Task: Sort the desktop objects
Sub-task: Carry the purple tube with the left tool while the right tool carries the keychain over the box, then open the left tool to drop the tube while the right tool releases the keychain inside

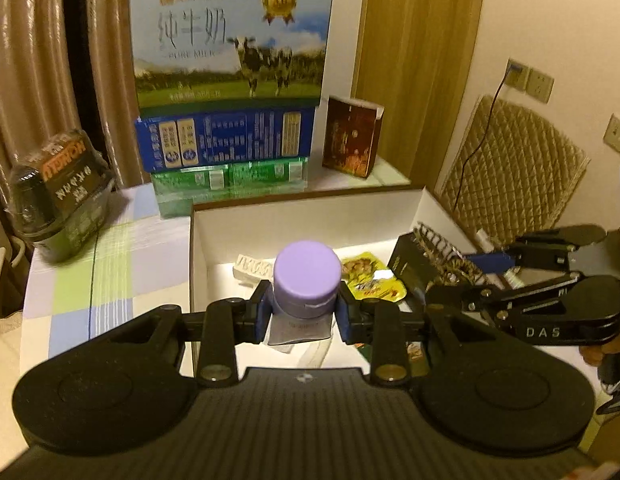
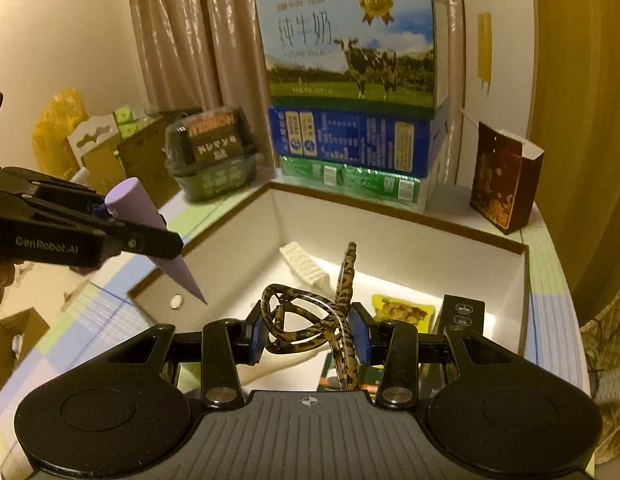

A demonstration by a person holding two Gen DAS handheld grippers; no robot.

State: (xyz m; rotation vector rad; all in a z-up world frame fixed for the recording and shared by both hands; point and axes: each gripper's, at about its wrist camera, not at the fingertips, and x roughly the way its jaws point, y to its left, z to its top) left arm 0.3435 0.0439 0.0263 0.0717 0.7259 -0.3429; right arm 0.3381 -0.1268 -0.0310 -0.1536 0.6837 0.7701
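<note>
Two grips: our left gripper point(image 1: 303, 314) pinches the purple-capped tube point(image 1: 305, 280) below its cap; it seems light and squashy. Our right gripper point(image 2: 310, 334) clamps fragile, springy patterned glasses point(image 2: 305, 316) above the white box point(image 2: 390, 216), snack packet point(image 2: 404, 310) at three o'clock.

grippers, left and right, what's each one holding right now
Left gripper: shut on the purple-capped tube.
Right gripper: shut on the patterned glasses.
</note>
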